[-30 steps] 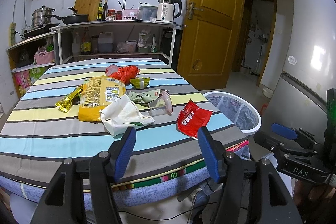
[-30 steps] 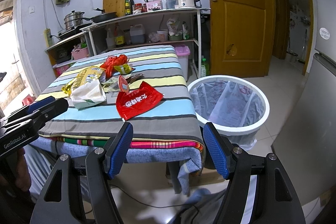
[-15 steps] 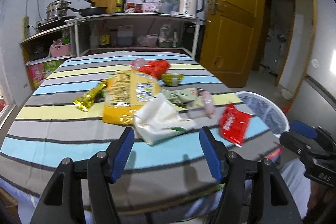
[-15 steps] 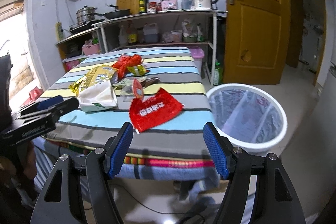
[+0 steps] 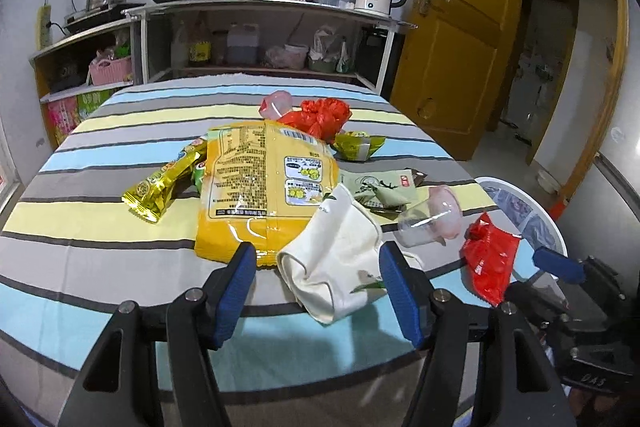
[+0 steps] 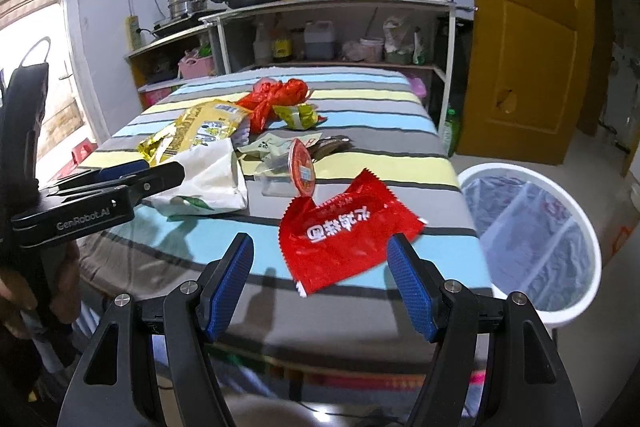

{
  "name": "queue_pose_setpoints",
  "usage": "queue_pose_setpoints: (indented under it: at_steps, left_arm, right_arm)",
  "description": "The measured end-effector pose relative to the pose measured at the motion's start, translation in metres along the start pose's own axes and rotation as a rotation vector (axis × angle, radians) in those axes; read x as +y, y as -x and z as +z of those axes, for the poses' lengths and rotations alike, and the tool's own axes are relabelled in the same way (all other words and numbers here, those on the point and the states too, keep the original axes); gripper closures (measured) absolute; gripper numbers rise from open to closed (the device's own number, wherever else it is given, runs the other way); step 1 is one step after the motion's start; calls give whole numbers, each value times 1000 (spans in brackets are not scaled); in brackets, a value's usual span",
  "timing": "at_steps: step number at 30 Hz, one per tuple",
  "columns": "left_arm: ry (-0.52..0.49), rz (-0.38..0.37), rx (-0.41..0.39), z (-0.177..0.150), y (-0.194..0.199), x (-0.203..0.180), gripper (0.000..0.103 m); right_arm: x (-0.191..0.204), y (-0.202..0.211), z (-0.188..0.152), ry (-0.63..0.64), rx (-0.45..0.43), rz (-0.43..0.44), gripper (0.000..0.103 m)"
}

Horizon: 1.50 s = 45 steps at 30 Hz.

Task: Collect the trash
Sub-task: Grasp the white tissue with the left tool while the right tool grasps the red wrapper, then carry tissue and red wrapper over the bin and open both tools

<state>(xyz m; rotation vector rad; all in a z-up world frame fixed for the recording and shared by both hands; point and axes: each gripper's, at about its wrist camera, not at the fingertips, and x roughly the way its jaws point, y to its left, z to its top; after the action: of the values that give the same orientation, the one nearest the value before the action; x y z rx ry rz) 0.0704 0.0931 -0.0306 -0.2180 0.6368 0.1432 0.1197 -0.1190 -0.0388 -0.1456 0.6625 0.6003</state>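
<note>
Trash lies on the striped table (image 5: 80, 227): a crumpled white bag (image 5: 340, 259), a big yellow packet (image 5: 256, 187), a gold wrapper (image 5: 160, 183), a red plastic bag (image 5: 320, 115), green wrappers (image 5: 376, 187), a clear cup (image 5: 428, 223) and a red wrapper (image 5: 490, 259). My left gripper (image 5: 316, 255) is over the near end of the white bag; its jaws are closing, wide apart, pads clear of the bag. My right gripper (image 6: 320, 245) stands open just before the red wrapper (image 6: 344, 235), nothing touching its pads.
A white bin (image 6: 532, 227) with a clear liner stands on the floor at the table's right side. Behind the table is a shelf unit (image 5: 260, 11) with a kettle, pans and bottles. A wooden door (image 5: 460, 27) is at the right.
Both grippers have moved forward over the table's near edge. The left now frames the white bag, the right has come close to the red wrapper. The trash has not moved.
</note>
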Motion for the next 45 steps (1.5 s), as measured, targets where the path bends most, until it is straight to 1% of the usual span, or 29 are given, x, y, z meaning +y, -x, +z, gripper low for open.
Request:
queue_pose_setpoints:
  at_steps: [4, 6, 9, 12, 14, 15, 17, 18, 19, 22, 23, 24, 25, 28, 36, 40, 45]
  left_arm:
    - [7, -13, 27, -1, -5, 2, 52]
    - [11, -16, 40, -2, -7, 3, 59]
    - [16, -21, 52, -4, -9, 5, 66]
    - [19, -25, 53, -5, -9, 6, 68]
    - [17, -29, 51, -5, -8, 5, 71]
    - [18, -35, 51, -5, -8, 6, 74]
    - [18, -39, 49, -5, -7, 6, 76]
    - [17, -42, 48, -5, -7, 5, 77]
    - [16, -44, 48, -5, -7, 5, 77]
    - [18, -46, 46, -5, -7, 6, 77]
    - [20, -46, 47, -5, -7, 5, 77]
    - [21, -47, 46, -5, -6, 5, 78]
    - [21, -47, 45, -5, -5, 5, 78]
    - [23, -50, 43, -5, -3, 4, 78]
    - [30, -53, 9, -3, 14, -2, 78]
    - [20, -63, -10, 3, 22, -13, 78]
    - [-6, -96, -22, 12, 23, -34, 78]
  right_arm:
    - [0, -15, 6, -19, 19, 9, 33]
    - [1, -23, 9, -32, 28, 16, 33]
    - [1, -33, 13, -61, 44, 23, 33]
    - [2, -42, 16, -80, 57, 22, 36]
    - [4, -47, 18, -85, 61, 5, 38]
    - [5, -48, 20, -87, 61, -9, 41]
    - [4, -50, 22, -96, 62, -28, 47]
    - [3, -50, 22, -101, 61, -41, 55]
    - [3, -49, 22, -106, 61, -44, 62]
    - [0, -48, 20, -111, 68, -54, 78]
    - [-1, -47, 19, -111, 67, -57, 81]
    - [-3, -45, 18, -112, 66, -61, 87]
    - [-4, -44, 18, -112, 66, -63, 90]
    - [-7, -40, 15, -107, 64, -66, 93]
    - [-15, -18, 10, -110, 32, -53, 95]
    - [-20, -2, 11, -111, 2, -53, 95]
    - [-35, 14, 12, -132, -30, -73, 95]
